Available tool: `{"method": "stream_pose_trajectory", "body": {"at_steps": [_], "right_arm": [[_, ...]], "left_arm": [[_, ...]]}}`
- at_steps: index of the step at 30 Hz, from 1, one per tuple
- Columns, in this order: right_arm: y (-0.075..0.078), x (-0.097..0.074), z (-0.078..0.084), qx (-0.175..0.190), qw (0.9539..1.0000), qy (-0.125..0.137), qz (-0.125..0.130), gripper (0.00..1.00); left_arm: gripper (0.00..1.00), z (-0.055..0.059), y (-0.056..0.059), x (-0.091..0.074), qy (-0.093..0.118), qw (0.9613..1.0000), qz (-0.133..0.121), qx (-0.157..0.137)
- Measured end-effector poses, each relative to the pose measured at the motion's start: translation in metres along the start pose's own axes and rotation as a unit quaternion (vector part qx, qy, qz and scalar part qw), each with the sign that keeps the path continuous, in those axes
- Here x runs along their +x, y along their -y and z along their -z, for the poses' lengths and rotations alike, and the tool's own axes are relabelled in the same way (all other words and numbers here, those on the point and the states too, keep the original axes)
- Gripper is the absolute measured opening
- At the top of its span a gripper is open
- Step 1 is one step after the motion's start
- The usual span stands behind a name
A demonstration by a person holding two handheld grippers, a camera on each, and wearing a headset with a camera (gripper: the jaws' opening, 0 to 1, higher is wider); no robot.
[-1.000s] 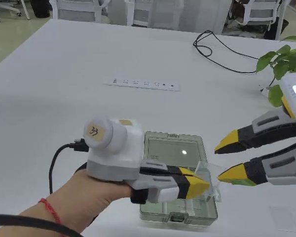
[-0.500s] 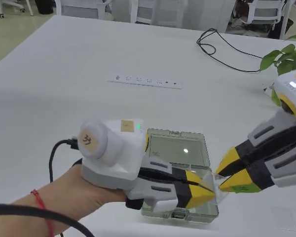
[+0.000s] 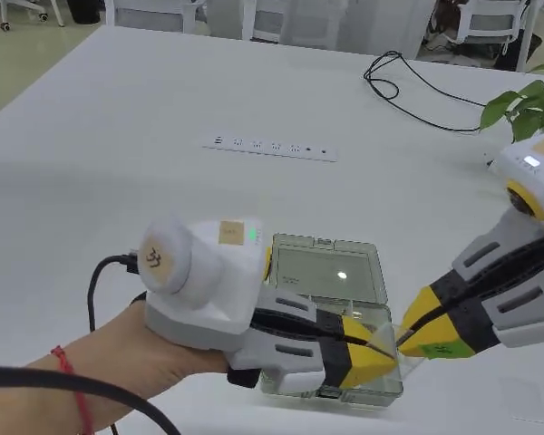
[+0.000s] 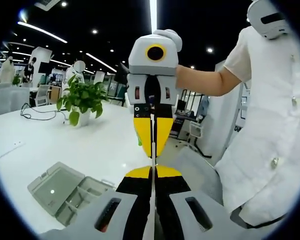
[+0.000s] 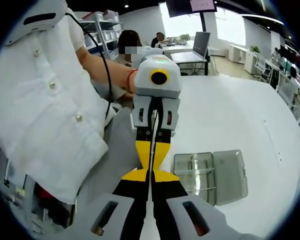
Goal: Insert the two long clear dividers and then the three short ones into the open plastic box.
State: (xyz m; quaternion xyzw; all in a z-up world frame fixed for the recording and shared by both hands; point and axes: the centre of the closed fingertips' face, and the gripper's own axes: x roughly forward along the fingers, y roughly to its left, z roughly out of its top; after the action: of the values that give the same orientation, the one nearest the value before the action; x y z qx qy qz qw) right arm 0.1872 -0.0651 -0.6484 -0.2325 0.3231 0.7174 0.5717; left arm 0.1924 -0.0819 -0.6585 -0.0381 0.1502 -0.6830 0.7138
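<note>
White worktop (image 3: 163, 109) runs from the bottom of the head view up to chairs (image 3: 281, 18) along the top edge. At lower left a hand (image 3: 136, 349) grips the left gripper (image 3: 376, 349), which points toward the right of the frame. Its jaws are narrow, pinched on a clear divider (image 3: 385, 328). A black lead (image 3: 100, 290) loops off its rear.

The right gripper (image 3: 408, 337) comes in from the right edge and points left, tip to tip with the left one. Its jaws are also narrow and closed on the same divider. In both gripper views the divider shows edge-on as a thin line running from one gripper's jaws to the other's. It is held above the right part of the box (image 3: 331, 258), at lower centre of the head view.

The box lies flat with its lid swung open toward the top of the frame. Its base sits partly under the left gripper. The base looks partitioned in the right gripper view, but I cannot tell how many dividers stand in it.

Above centre lies a white power strip (image 3: 270, 147). A black cable (image 3: 417, 91) curls at upper right, and a green plant (image 3: 526, 100) leans in at the right edge.
</note>
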Motion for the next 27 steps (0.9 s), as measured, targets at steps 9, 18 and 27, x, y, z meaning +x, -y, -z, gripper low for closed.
{"method": "stream_pose_trajectory", "body": {"at_steps": [9, 18, 27], "right_arm": [[0.001, 0.002, 0.001, -0.005, 1.0, -0.003, 0.008, 0.03], [0.004, 0.001, -0.002, -0.007, 0.9998, -0.002, 0.02, 0.03], [0.014, -0.004, 0.0, -0.001, 0.9992, 0.002, 0.04, 0.03]], "left_arm": [[0.0, 0.002, -0.001, -0.001, -0.001, 1.0, -0.005, -0.008], [0.0, 0.009, -0.007, -0.007, -0.012, 0.9996, -0.022, -0.012], [0.09, 0.013, -0.021, -0.022, -0.013, 0.9983, -0.054, -0.02]]}}
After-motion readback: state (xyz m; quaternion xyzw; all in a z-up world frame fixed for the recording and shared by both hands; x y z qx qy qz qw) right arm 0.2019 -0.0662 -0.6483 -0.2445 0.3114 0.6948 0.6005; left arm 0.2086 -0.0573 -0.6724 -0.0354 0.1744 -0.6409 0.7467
